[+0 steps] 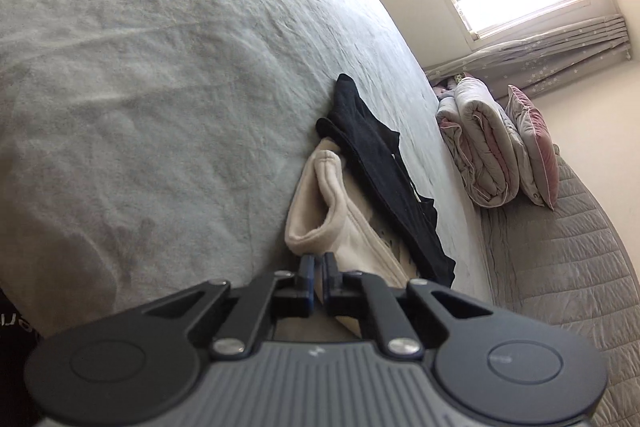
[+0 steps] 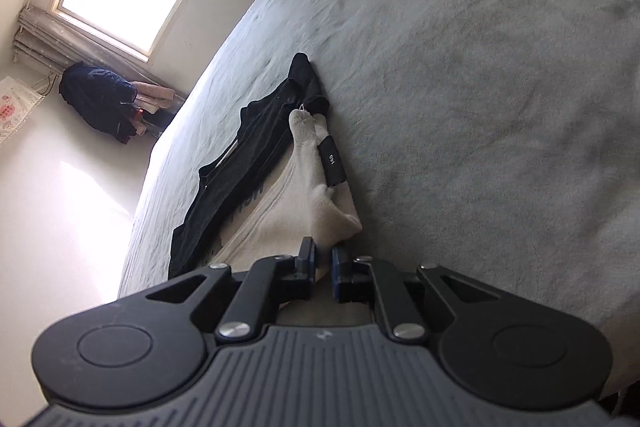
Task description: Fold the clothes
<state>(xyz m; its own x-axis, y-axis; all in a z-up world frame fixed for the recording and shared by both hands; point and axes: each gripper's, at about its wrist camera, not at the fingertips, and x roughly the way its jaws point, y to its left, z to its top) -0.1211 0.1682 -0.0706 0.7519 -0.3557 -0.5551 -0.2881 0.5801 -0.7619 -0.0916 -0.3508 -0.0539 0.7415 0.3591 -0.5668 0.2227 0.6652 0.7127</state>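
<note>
Cream garment (image 1: 320, 211) hides under both tools; grip unclear.

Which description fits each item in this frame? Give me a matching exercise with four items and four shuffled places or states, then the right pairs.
Items:
1. cream fleece garment
2. black knit garment
3. folded pink and white quilt
4. left tool

Descriptions:
A. stacked at the far end of the bed, beside a pink cushion
B. pinched at its near edge
C. lying partly over the cream fabric
D. fingers nearly together, fabric between them

Pairs: 1-B, 2-C, 3-A, 4-D
</note>
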